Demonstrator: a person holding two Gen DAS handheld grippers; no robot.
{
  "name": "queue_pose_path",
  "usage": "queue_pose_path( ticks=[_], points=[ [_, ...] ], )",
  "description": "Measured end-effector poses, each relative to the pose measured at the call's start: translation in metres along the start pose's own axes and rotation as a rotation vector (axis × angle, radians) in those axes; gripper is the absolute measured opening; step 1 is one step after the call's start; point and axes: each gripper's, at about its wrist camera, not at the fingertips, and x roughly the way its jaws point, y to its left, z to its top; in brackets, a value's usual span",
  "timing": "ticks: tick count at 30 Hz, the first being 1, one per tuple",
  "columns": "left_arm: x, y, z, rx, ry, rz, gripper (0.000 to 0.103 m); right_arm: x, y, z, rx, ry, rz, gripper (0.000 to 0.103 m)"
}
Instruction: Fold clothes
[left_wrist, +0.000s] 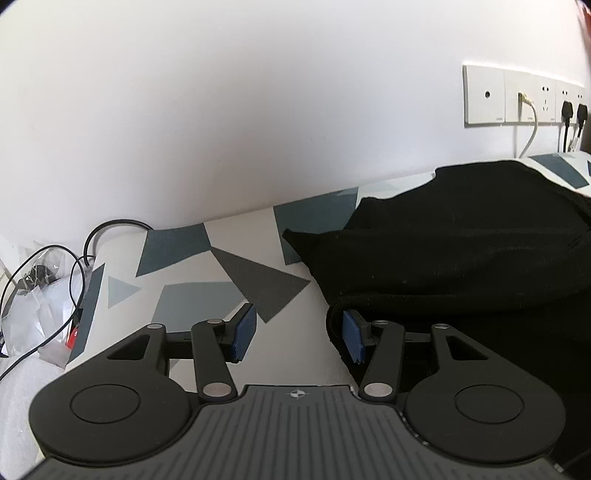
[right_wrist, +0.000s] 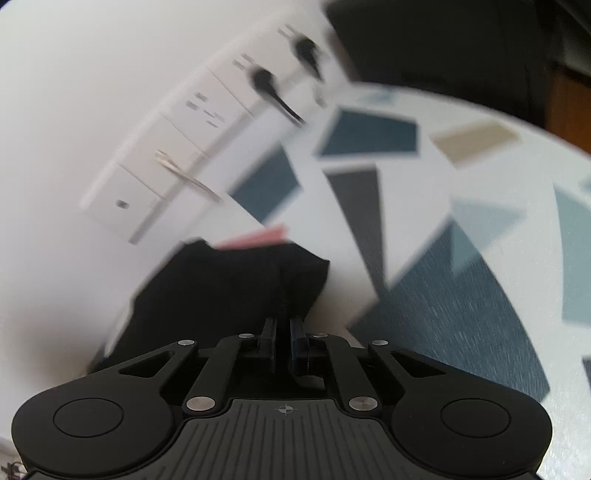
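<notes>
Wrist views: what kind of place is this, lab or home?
Probably a home room or a small office corner. A table with a geometric-patterned cover stands against a plain white wall, with a row of wall sockets and loose cables beside it.

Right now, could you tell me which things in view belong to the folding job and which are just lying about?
Part of the job:
- black garment
- left gripper, open at its edge
- right gripper, shut on the fabric
- patterned table cover

Lying about:
- wall sockets with plugs
- loose cables
- clear plastic bag
</notes>
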Motion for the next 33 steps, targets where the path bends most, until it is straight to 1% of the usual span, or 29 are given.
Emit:
queue_pose_path(
  ticks=[2, 5, 6, 9, 11, 12, 13, 14, 15, 17, 19, 21, 23, 24, 25, 27, 30, 31, 32, 33],
  points=[
    [0.0, 0.004, 0.0, -0.019, 0.0, -0.01, 0.048, -0.014, 0.011, 0.003, -0.025, -0.03, 0.047, 0.006],
    [0.001, 0.008, -0.004, -0.043, 0.009, -0.016, 0.048, -0.033, 0.02, 0.007, -0.022, -0.02, 0.102, 0.006],
    [0.002, 0.009, -0.005, -0.047, 0.012, -0.016, 0.048, -0.035, 0.02, 0.005, -0.038, -0.002, 0.096, 0.006],
    [0.004, 0.01, -0.012, -0.044, 0.031, -0.025, 0.048, -0.035, 0.018, -0.006, -0.111, 0.071, 0.038, 0.006],
    [0.004, 0.01, -0.015, -0.032, 0.049, -0.052, 0.048, -0.025, 0.008, -0.017, -0.124, 0.162, -0.008, 0.006],
    [0.004, 0.011, -0.016, -0.025, 0.06, -0.07, 0.05, -0.017, 0.001, -0.021, -0.111, 0.218, -0.029, 0.009],
    [0.003, 0.013, -0.016, -0.02, 0.075, -0.101, 0.052, -0.011, -0.006, -0.024, -0.093, 0.261, -0.049, 0.017],
    [0.0, 0.016, -0.015, -0.02, 0.083, -0.136, 0.061, -0.008, -0.011, -0.024, -0.075, 0.279, -0.064, 0.026],
    [-0.004, 0.019, -0.014, -0.024, 0.087, -0.17, 0.067, -0.009, -0.015, -0.023, -0.061, 0.272, -0.07, 0.029],
    [-0.012, 0.028, -0.009, -0.054, 0.085, -0.227, 0.07, -0.013, -0.018, -0.013, -0.047, 0.218, -0.056, 0.039],
    [-0.015, 0.039, -0.003, -0.122, 0.082, -0.273, 0.072, -0.011, -0.022, -0.001, -0.026, 0.176, -0.038, 0.046],
    [-0.009, 0.051, 0.004, -0.218, 0.087, -0.287, 0.072, -0.004, -0.028, 0.011, 0.002, 0.15, -0.026, 0.046],
    [0.004, 0.056, 0.01, -0.292, 0.103, -0.263, 0.071, 0.015, -0.038, 0.02, 0.045, 0.157, -0.03, 0.045],
    [0.011, 0.058, 0.013, -0.329, 0.111, -0.25, 0.071, 0.025, -0.04, 0.023, 0.048, 0.16, -0.041, 0.045],
    [0.017, 0.06, 0.016, -0.358, 0.118, -0.24, 0.071, 0.034, -0.039, 0.022, 0.016, 0.158, -0.063, 0.041],
    [0.031, 0.053, 0.023, -0.352, 0.139, -0.229, 0.071, 0.049, -0.027, 0.019, -0.108, 0.152, -0.1, 0.041],
    [0.049, 0.035, 0.031, -0.295, 0.181, -0.233, 0.07, 0.06, -0.008, 0.014, -0.249, 0.157, -0.119, 0.042],
    [0.053, 0.028, 0.033, -0.272, 0.191, -0.233, 0.069, 0.063, -0.003, 0.013, -0.297, 0.16, -0.138, 0.038],
    [0.056, 0.022, 0.034, -0.25, 0.198, -0.23, 0.066, 0.066, 0.004, 0.012, -0.351, 0.159, -0.168, 0.023],
    [0.059, 0.017, 0.035, -0.235, 0.209, -0.229, 0.058, 0.069, 0.009, 0.011, -0.389, 0.159, -0.185, 0.013]
  ],
)
